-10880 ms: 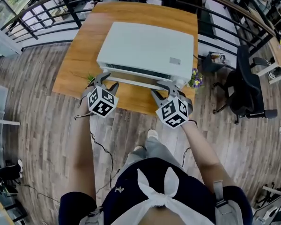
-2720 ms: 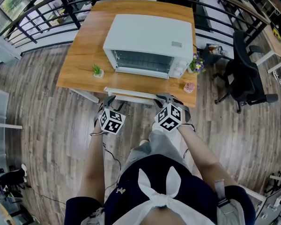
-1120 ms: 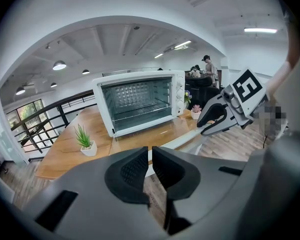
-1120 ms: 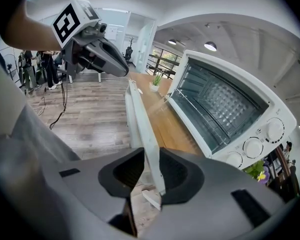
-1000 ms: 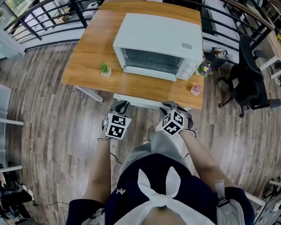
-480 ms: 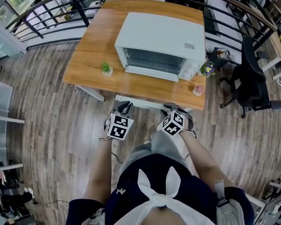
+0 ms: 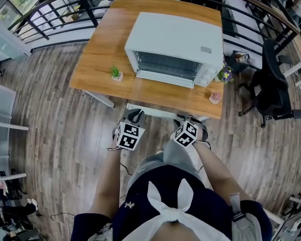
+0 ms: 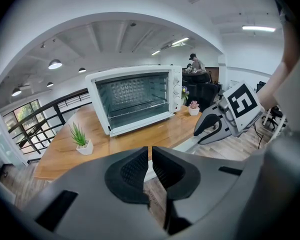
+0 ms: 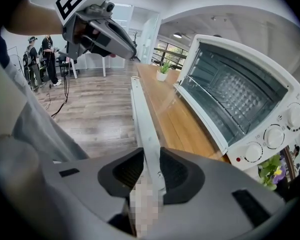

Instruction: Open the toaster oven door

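Observation:
The white toaster oven (image 7: 173, 39) stands on a wooden table (image 7: 98, 59). Its glass door lies swung down and open, so the rack inside (image 8: 135, 99) shows. The door's white handle bar (image 7: 158, 112) reaches out past the table's front edge. My left gripper (image 7: 134, 117) sits at the bar's left end. Its jaws are nearly together in the left gripper view (image 8: 150, 154), with a sliver of the white bar in the gap. My right gripper (image 7: 188, 120) holds the right end, and the bar (image 9: 140, 109) runs between its pads (image 9: 151, 156).
A small green plant (image 7: 116, 73) stands left of the oven, a pink pot (image 7: 214, 97) and purple flowers (image 7: 224, 74) to its right. A black office chair (image 7: 271, 92) is at the right, a black railing (image 7: 65, 4) behind the table. People stand far off (image 9: 42, 54).
In the oldest frame the door was shut with both grippers up at its handle; now it lies pulled down and open. Over the last second the grippers and handle have hardly shifted.

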